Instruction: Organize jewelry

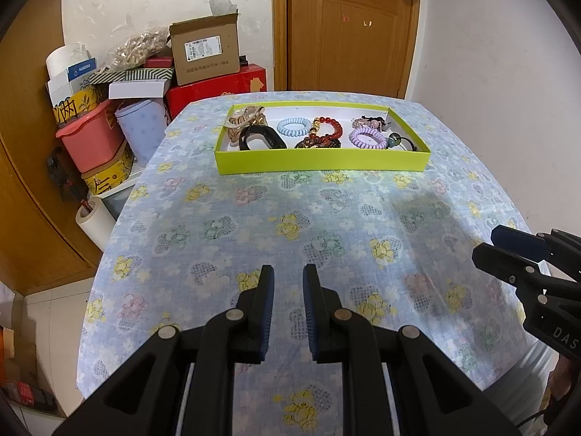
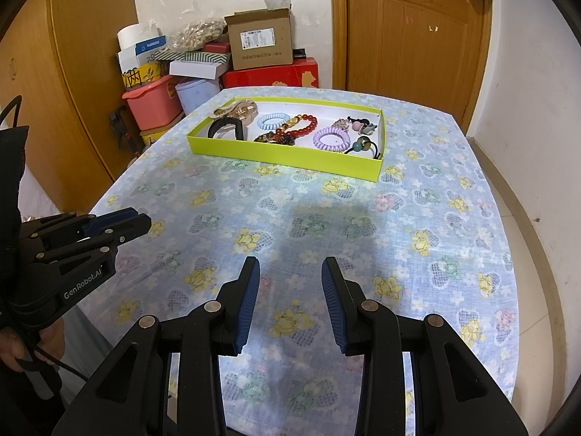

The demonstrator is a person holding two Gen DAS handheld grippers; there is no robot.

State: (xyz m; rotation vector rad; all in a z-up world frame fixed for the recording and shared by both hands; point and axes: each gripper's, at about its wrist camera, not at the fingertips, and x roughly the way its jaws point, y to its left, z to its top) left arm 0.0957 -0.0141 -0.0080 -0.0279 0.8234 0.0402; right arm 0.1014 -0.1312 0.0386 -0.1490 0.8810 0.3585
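A lime green box [image 1: 319, 162] [image 2: 283, 156] stands at the far side of the table. In it lie a beige claw clip [image 1: 244, 116], a black clip [image 1: 262, 138] [image 2: 227, 127], a blue coil hair tie [image 1: 294, 126] [image 2: 271, 120], a red bead bracelet [image 1: 328, 128] [image 2: 301, 127], a purple coil hair tie [image 1: 367, 138] [image 2: 331, 138] and small hair ties with charms [image 2: 361, 125]. My left gripper [image 1: 287, 272] [image 2: 139, 219] is open and empty above the near table. My right gripper [image 2: 290, 265] [image 1: 484, 245] is open and empty, to its right.
A floral blue cloth [image 1: 290, 225] covers the table. Boxes, a pink bin [image 1: 92, 138] and paper rolls are stacked beyond the table's left far corner. A wooden door [image 1: 348, 29] stands behind. A wooden cabinet [image 2: 65, 72] is on the left.
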